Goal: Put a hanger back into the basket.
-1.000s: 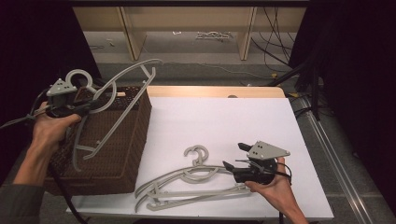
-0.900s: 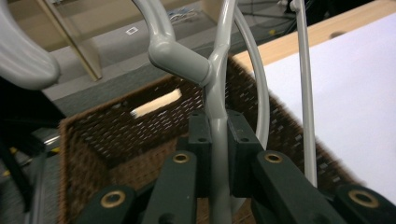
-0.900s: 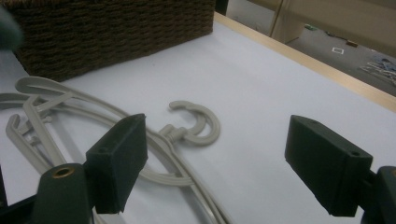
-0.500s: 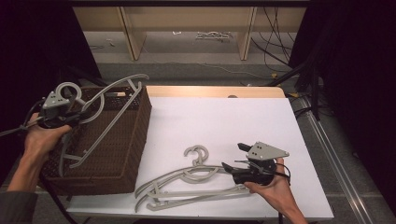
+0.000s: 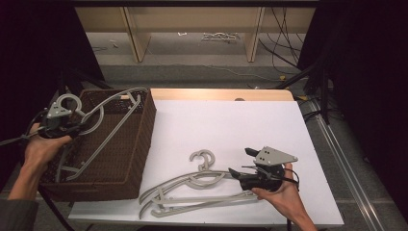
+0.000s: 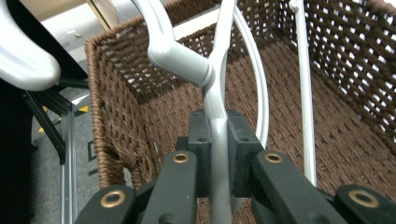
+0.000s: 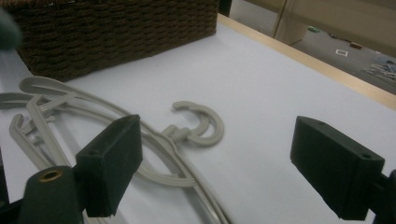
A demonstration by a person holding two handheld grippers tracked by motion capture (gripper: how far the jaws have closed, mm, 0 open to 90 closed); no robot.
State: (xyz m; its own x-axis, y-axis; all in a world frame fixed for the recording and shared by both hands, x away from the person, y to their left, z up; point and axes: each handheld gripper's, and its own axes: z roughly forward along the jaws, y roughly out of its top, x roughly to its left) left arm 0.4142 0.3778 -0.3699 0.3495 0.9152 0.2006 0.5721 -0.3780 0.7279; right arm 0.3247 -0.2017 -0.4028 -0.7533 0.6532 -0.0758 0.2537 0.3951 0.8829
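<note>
My left gripper [image 5: 77,126] hovers at the left rim of a brown wicker basket [image 5: 137,144], shut on a grey plastic hanger [image 5: 117,95]. That hanger slants across the basket's opening, its lower end down inside. In the left gripper view the jaws clamp the hanger's neck [image 6: 218,126] just below the hook, with the basket's inside [image 6: 121,93] behind. Two more grey hangers [image 5: 192,185] lie overlapping on the white table top [image 5: 231,125]. My right gripper [image 5: 239,161] stands open just right of them, holding nothing. In the right gripper view [image 7: 222,154] their hook neck [image 7: 180,135] lies ahead between the open jaws.
The basket's outer wall [image 7: 116,28] stands beyond the lying hangers. A wooden strip [image 5: 221,94] borders the table's far edge. Cables [image 5: 284,29] and shelf legs are on the floor behind. A dark stand [image 5: 322,82] is at the right.
My left gripper has carried the hanger leftwards and lower, so its lower end now dips into the basket. The right gripper has stayed open in place.
</note>
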